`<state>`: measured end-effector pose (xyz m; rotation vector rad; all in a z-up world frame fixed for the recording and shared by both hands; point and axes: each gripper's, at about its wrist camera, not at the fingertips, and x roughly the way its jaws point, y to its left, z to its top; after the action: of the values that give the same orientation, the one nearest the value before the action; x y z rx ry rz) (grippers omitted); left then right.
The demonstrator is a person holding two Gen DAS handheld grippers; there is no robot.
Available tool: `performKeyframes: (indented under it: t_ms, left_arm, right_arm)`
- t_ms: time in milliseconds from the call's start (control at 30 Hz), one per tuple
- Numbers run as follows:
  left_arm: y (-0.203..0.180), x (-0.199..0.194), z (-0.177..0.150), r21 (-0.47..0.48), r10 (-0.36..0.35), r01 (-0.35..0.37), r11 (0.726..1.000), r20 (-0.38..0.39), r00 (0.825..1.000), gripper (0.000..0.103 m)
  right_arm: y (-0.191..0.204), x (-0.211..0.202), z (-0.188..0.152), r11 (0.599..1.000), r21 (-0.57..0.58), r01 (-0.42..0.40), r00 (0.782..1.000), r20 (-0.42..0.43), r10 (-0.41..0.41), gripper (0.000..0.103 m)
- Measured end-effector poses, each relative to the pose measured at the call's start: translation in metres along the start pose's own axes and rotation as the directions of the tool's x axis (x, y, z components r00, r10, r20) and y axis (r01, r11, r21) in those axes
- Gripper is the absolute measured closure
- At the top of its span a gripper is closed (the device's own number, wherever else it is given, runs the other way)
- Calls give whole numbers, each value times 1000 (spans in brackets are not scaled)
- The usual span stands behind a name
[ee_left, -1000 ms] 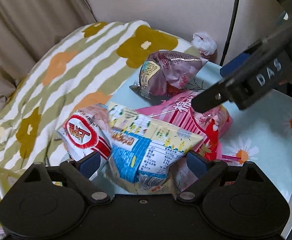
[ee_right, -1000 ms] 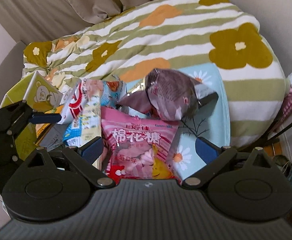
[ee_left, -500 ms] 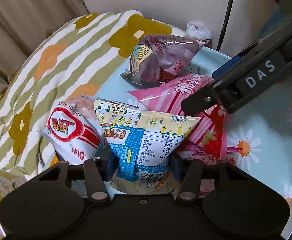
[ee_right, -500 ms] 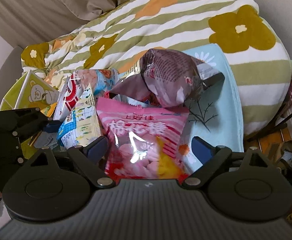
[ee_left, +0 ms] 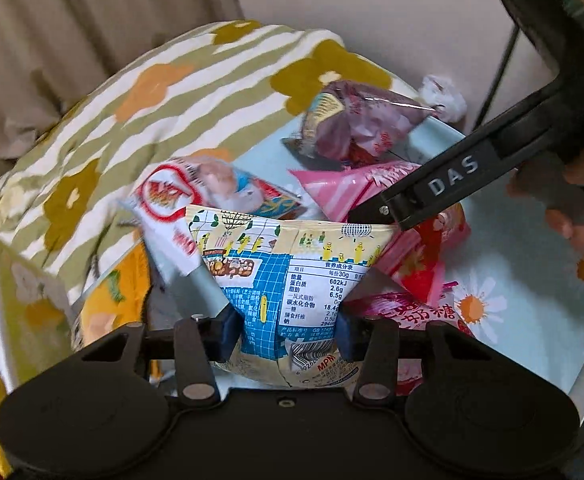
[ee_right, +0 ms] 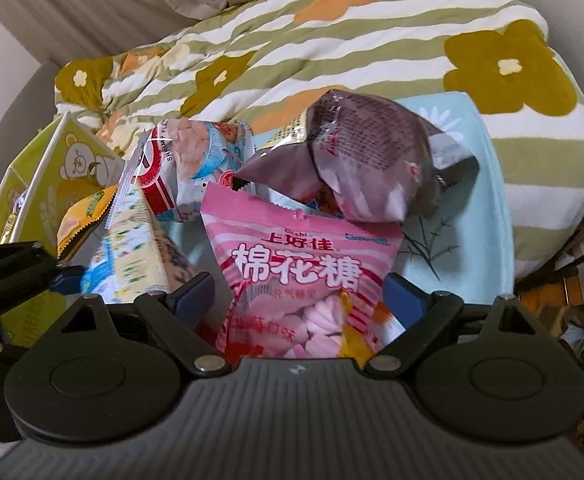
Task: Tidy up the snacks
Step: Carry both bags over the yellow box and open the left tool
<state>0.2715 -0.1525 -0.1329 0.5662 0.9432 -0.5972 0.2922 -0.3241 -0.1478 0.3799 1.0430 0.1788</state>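
My left gripper (ee_left: pixel 288 332) is shut on a yellow and blue snack bag (ee_left: pixel 292 272) and holds it upright; the bag also shows in the right wrist view (ee_right: pixel 132 248). My right gripper (ee_right: pixel 298 296) is open, its jaws on either side of a pink marshmallow bag (ee_right: pixel 304 264), which also shows behind the held bag in the left wrist view (ee_left: pixel 356 188). A red and white shrimp cracker bag (ee_right: pixel 188 160) lies to the left. A purple bag (ee_right: pixel 368 156) lies behind the pink one.
The snacks lie on a light blue daisy cloth (ee_right: pixel 464 232) over a striped flowered quilt (ee_right: pixel 332 40). A green box with a bear print (ee_right: pixel 64 160) stands at the left. A wall and a black cable (ee_left: pixel 500 68) are at the back right.
My left gripper has closed on the yellow and blue bag and lifted it. My right gripper has moved in around the pink marshmallow bag and narrowed a little.
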Motion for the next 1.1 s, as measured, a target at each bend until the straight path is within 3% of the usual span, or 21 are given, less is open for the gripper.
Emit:
performKeyframes:
  t_ms: [167,267,367,733,900,1100]
  left_arm:
    - [0,-9,-9,-58,26,-25,998,8,1000,52]
    - [0,-14,-16,-87,33,-32,996,14,999,52]
    - [0,-22,-19,-125,41,-37,992,30,999,52]
    - [-4,-81,-26,-216,128,-97,972,138,982,52]
    - [6,-125,-33,-321,217,-149,935,189,958,52]
    - [32,-177,-49,-473,336,-213,855,192,922,52]
  right_arm:
    - [2,13,-1,1000,-19,-11,1000,-28,11,0]
    - [5,12,-5,999,-44,-24,999,-33,23,13]
    - [11,6,-8,995,-94,-13,999,-30,11,20]
    - [38,-37,-14,982,-186,-22,998,46,32,21]
    - [60,-66,-7,972,-229,-51,993,89,73,21]
    - [100,-96,11,943,-316,-101,979,135,150,21]
